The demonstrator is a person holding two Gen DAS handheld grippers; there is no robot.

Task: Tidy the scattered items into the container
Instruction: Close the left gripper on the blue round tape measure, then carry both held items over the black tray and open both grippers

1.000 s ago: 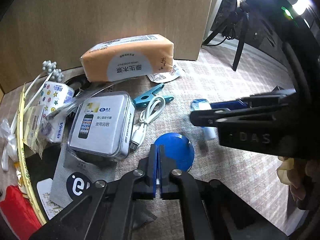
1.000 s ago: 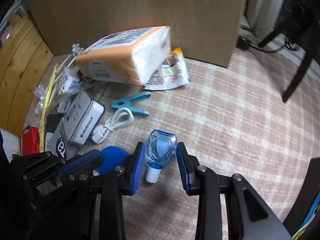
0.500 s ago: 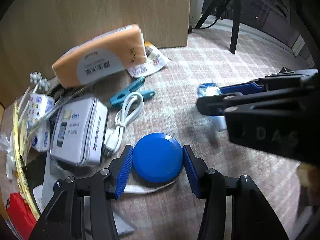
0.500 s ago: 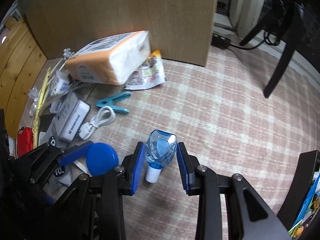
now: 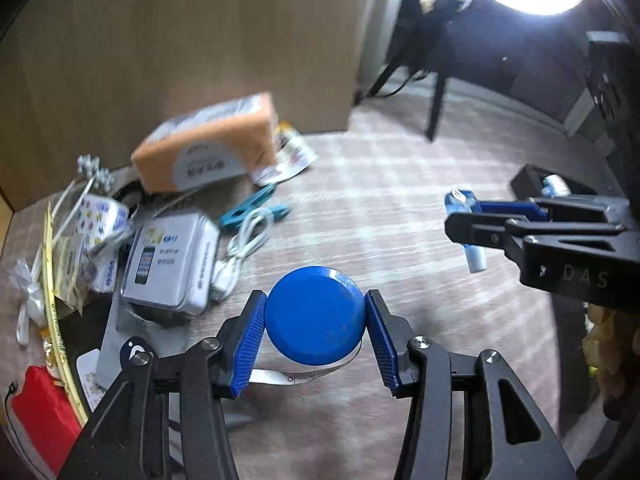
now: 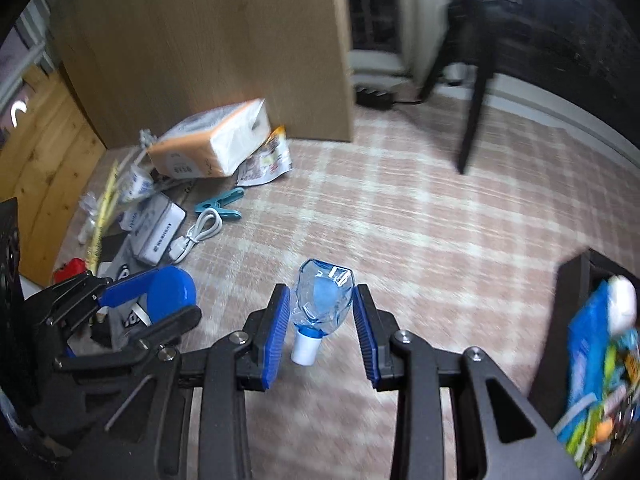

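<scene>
Checked pink-and-cream carpet (image 6: 400, 216) underneath everything. Tall brown cardboard panel (image 6: 208, 40) far ahead of both tongs, standing upright.

Black container (image 6: 576, 292) at far right of right tongs, rim just in view, bright packets inside; in left view, seen beyond right tongs (image 5: 532, 176).

Orange tissue pack (image 5: 208, 144) ahead-left of left tongs, leaning near cardboard panel; foil sachet (image 5: 288, 160) touching its right end. Silver tin (image 5: 168, 256) just left of left tongs, nearer than tissue pack. Patterned small tissue packet (image 5: 100, 216) left of tin. Red pouch (image 5: 40, 404) at far lower left. Teal clothes peg (image 5: 256, 212) and white cable (image 5: 240, 248) between tin and open carpet, cable touching tin's right side.

Left tongs (image 5: 316, 320): closed part-way onto blue round tape measure (image 5: 316, 314), both blue pads pressed against its rim; white tape end trailing below. Held clear of carpet as far as can be told.

Right tongs (image 6: 322, 320): blue pads part-way closed on small clear blue bottle (image 6: 322, 300), white cap pointing back toward tongs' base. Left pad contact plain; right pad contact hard to confirm through blur. In left view bottle (image 5: 468, 220) seen gripped side-on, cap hanging down.

Both tongs well apart from container.
</scene>
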